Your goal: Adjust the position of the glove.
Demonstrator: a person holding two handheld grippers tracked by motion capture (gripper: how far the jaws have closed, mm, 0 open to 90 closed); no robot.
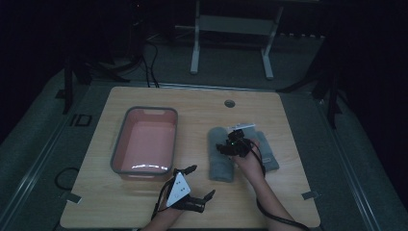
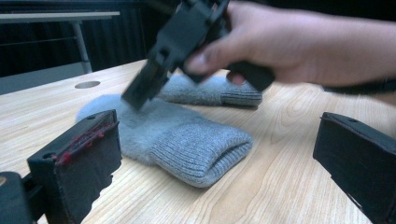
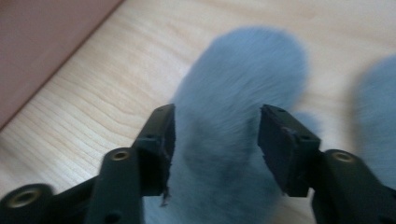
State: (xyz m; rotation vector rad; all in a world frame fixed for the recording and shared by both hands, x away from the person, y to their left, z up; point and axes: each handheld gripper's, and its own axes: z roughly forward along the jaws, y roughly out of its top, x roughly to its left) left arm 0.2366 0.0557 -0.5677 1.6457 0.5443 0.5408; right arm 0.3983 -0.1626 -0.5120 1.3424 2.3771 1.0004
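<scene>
Two grey socks lie side by side on the wooden table. My right gripper (image 1: 231, 146) hangs tilted down over the nearer, left sock (image 1: 220, 156). In the right gripper view its jaws stand apart either side of that sock (image 3: 233, 88), just above it, and the pads do not press on it, so the right gripper (image 3: 215, 135) is open. The second sock (image 1: 268, 151) lies to its right. My left gripper (image 1: 201, 182) rests near the front edge, wide open and empty, facing the sock's ribbed cuff (image 2: 201, 154).
A pink basin with a grey rim (image 1: 120, 139) stands at the left of the table (image 1: 144, 202) and holds nothing. A round cable hole (image 1: 229, 103) sits near the far edge. A white frame (image 1: 231, 24) stands on the floor beyond.
</scene>
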